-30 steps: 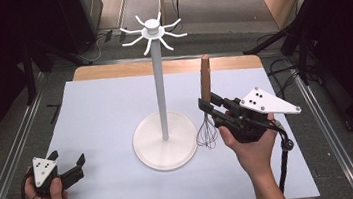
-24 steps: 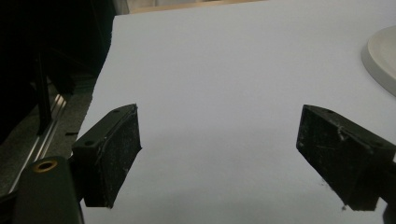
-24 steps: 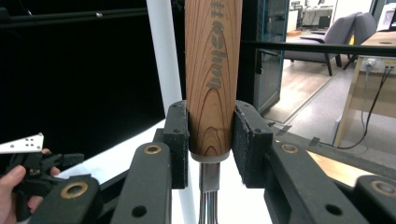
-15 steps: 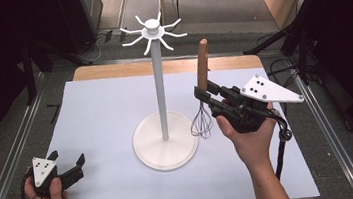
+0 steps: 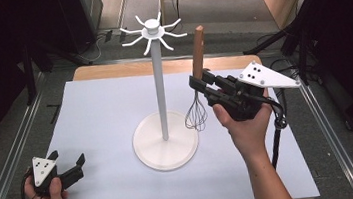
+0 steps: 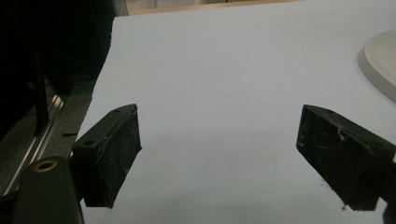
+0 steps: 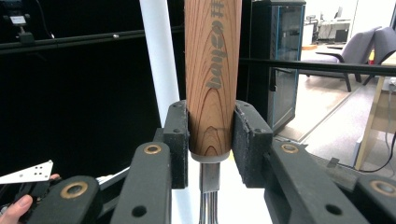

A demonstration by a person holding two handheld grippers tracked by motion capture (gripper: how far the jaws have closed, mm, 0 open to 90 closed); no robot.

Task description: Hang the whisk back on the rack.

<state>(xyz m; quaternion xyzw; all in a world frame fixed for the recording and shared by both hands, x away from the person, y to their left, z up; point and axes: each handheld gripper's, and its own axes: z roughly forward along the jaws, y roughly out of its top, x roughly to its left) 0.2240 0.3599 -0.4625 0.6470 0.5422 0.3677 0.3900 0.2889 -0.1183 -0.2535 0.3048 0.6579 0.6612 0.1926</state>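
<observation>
Pinching the whisk (image 5: 197, 108) by its wooden handle, the right gripper (image 5: 197, 83) has risen toward the stand's hooks (image 5: 153, 30) at upper centre, readying hanging, while the left gripper (image 5: 69, 167) idles spread.

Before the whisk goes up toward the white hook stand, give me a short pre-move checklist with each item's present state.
1. Right tongs shut on the whisk at the base of its wooden handle: ok.
2. Whisk upright, wire head down: ok.
3. Wire head apart from the stand's pole: ok.
4. Hooks at the top of the stand bare: ok.
5. Hanging loop on the handle's end: cannot tell.
6. Left tongs open, low over the table, away from the stand: ok.
</observation>
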